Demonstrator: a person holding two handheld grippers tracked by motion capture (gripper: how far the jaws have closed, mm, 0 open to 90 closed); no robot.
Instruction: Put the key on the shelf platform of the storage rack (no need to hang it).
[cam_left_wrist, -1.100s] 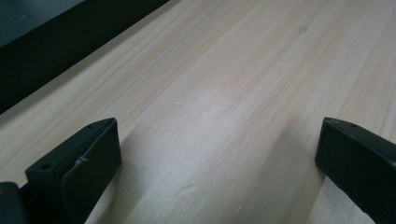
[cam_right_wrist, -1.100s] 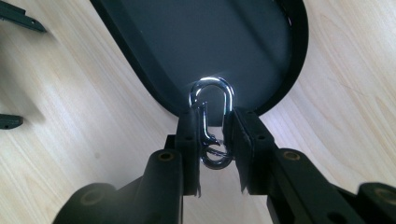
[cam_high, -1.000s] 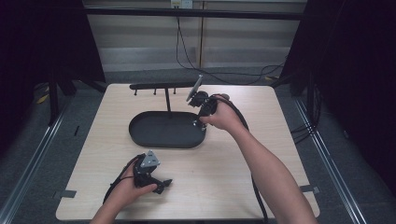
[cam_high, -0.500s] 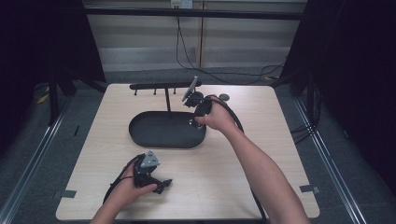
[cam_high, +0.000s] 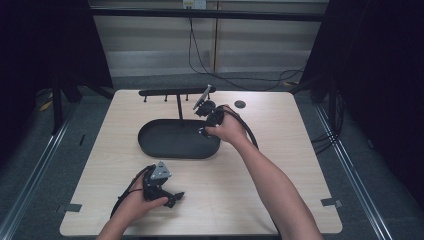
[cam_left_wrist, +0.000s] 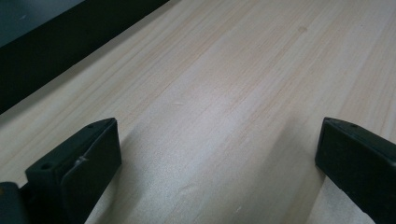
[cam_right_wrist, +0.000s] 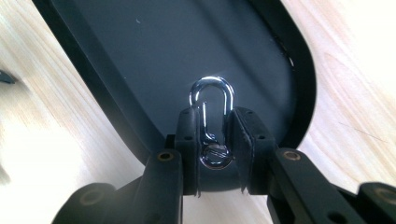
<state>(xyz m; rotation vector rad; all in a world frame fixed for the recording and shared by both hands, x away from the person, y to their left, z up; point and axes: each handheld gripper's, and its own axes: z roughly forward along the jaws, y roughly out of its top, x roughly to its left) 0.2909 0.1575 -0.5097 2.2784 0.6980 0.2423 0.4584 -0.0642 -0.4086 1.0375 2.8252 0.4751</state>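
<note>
A silver snap hook (cam_right_wrist: 211, 100) is pinched between the two black pads of my right gripper (cam_right_wrist: 212, 114), its rounded loop sticking out past them. Below it lies a black oval tray (cam_right_wrist: 187, 46). In the high view the right gripper (cam_high: 202, 131) points down over the right end of the tray (cam_high: 150, 145). My left gripper (cam_high: 172, 197) rests on the wooden table near the front edge, held by a hand. In its own view, the left gripper (cam_left_wrist: 217, 135) has jaws standing wide apart with only bare wood between them.
A black rack (cam_high: 175, 92) with a horizontal bar and small pegs stands behind the tray. A small dark disc (cam_high: 240, 104) lies on the table at the back right. Dark curtains flank the table, and cables trail along the floor behind.
My right gripper has sunk a little toward the tray's right end with the hook still in it. The left gripper has stayed where it was.
</note>
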